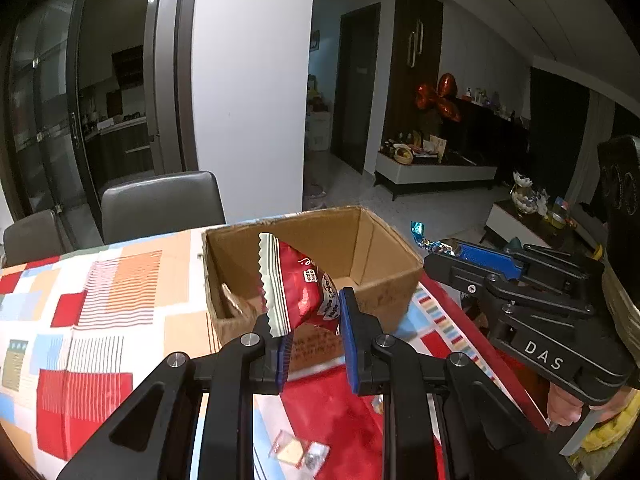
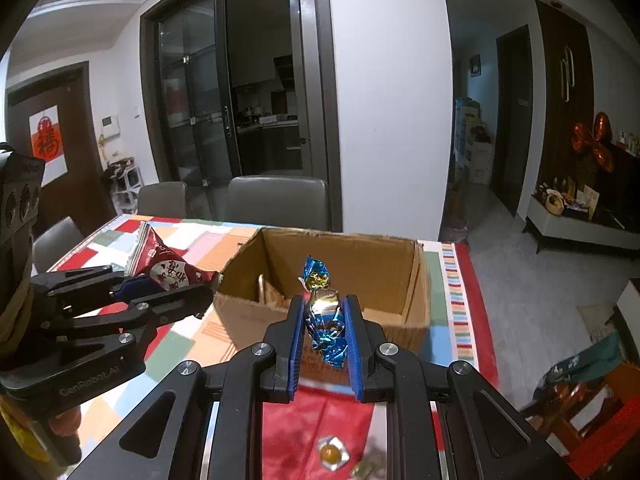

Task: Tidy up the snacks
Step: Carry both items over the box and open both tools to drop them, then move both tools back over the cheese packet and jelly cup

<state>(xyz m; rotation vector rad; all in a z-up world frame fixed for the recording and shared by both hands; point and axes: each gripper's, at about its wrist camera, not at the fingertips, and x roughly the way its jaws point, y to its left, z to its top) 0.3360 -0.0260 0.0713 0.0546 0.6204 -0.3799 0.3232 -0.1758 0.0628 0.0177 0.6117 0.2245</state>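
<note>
We hold the left claw (image 1: 314,334) pinched on a red foil snack packet (image 1: 304,292) with a white, zigzag-crimped end seal; its ribbed blue pads (image 1: 349,340) press the glossy film. The packet hangs in front of an open corrugated cardboard box (image 1: 384,292), above the bench (image 1: 100,300), which carries a cloth of red, orange and blue rectangles. We hold the right claw (image 2: 322,334) pinched on a candy in crinkled blue foil (image 2: 326,320) with twisted ends, just before the box's near wall. Two small clear-wrapped sweets (image 1: 298,452) lie on the cloth below the left claw, well short of the box.
</note>
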